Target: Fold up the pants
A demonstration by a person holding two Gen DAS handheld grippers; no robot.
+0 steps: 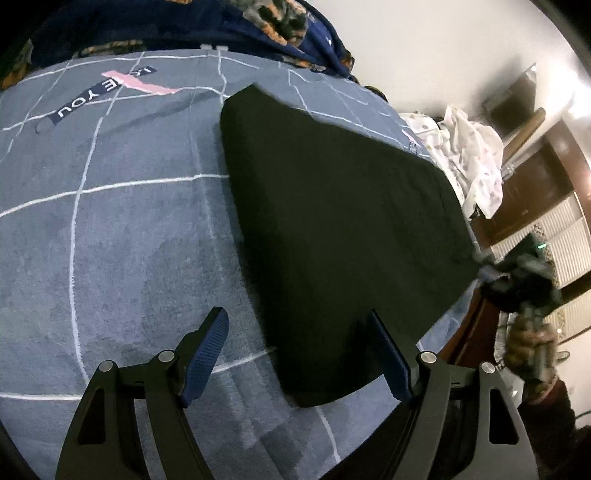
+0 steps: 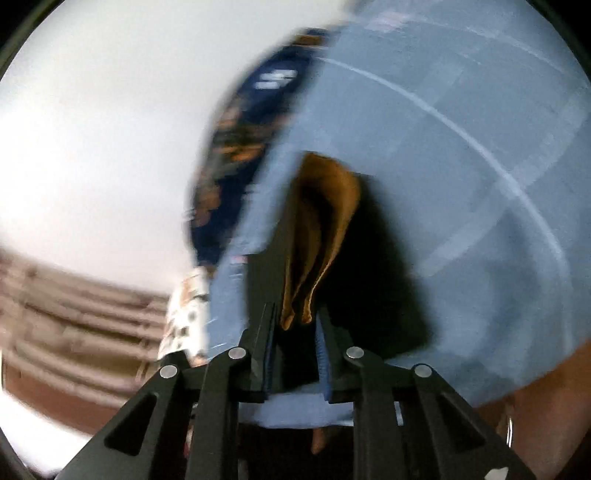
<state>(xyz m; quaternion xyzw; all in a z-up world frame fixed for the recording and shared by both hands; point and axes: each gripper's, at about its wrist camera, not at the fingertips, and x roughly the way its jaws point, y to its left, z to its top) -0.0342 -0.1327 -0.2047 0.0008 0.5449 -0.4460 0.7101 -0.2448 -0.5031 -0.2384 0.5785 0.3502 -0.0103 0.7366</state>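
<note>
Black pants (image 1: 332,229) lie folded flat on my bed, a broad dark slab running from the near edge up across the grey-blue bedspread (image 1: 129,240) with its thin white grid lines. My left tool (image 1: 299,354) hangs over the near end of them with its blue-padded fingers (image 1: 205,354) spread wide apart, one over bare bedspread and the other over the cloth, gripping nothing.

Off at the right edge of the bed my right tool (image 1: 524,273) sits at the far corner of the pants, with my hand (image 1: 528,347) below it. In the right wrist view, which is badly blurred, that right tool (image 2: 295,317) has its fingers drawn close together on a fold of the pants (image 2: 369,266), whose brown inner lining (image 2: 321,221) stands up between and ahead of them.

Beyond the pants, a dark blue patterned blanket (image 1: 207,26) is bunched at the head of the bed, and a white spotted cloth (image 1: 469,155) is heaped at the bed's right side, just past the pants' edge. A white wall (image 1: 424,48) rises behind.
</note>
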